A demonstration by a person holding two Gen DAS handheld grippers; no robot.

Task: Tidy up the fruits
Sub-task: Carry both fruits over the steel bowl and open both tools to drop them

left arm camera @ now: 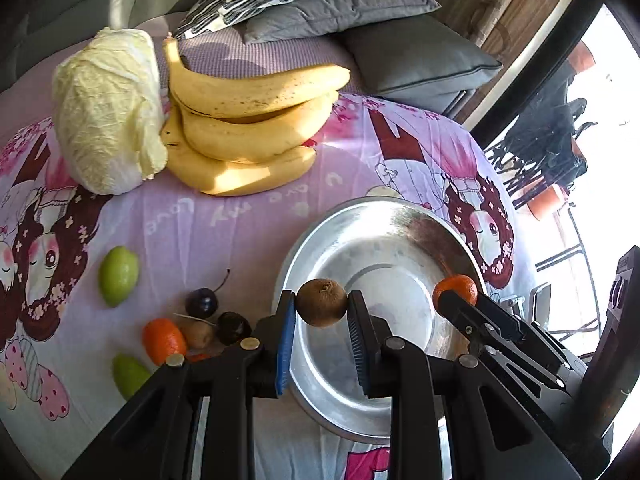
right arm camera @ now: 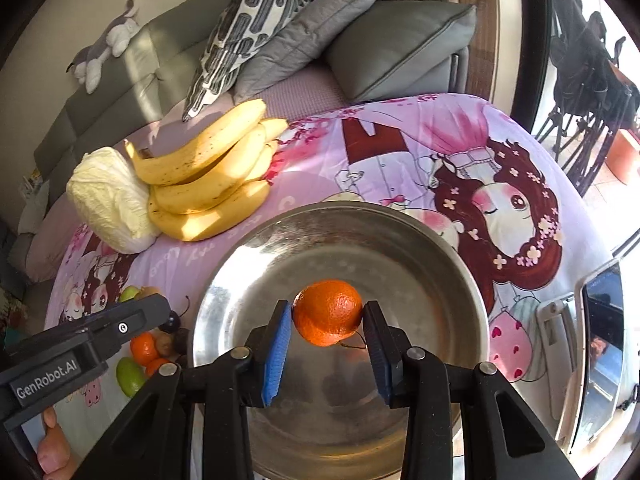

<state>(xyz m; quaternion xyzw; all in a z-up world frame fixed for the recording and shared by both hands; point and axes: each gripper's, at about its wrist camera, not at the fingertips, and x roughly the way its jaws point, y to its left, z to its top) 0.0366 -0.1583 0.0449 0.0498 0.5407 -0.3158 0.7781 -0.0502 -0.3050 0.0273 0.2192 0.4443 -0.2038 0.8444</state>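
My left gripper (left arm camera: 322, 308) is shut on a brown kiwi (left arm camera: 321, 303) and holds it over the left rim of a metal bowl (left arm camera: 424, 216). My right gripper (right arm camera: 328, 316) is shut on an orange mandarin (right arm camera: 328, 312) above the middle of the bowl (right arm camera: 460, 264); that mandarin also shows in the left wrist view (left arm camera: 456, 286). On the pink cloth to the left lie a lime (left arm camera: 119, 275), another mandarin (left arm camera: 164, 340), two dark cherries (left arm camera: 203, 302), a small kiwi (left arm camera: 198, 334) and a second lime (left arm camera: 130, 376).
A bunch of bananas (left arm camera: 248, 120) and a pale cabbage (left arm camera: 108, 112) lie at the back of the table. Grey cushions (left arm camera: 416, 56) on a sofa stand behind. The table edge and a window are to the right.
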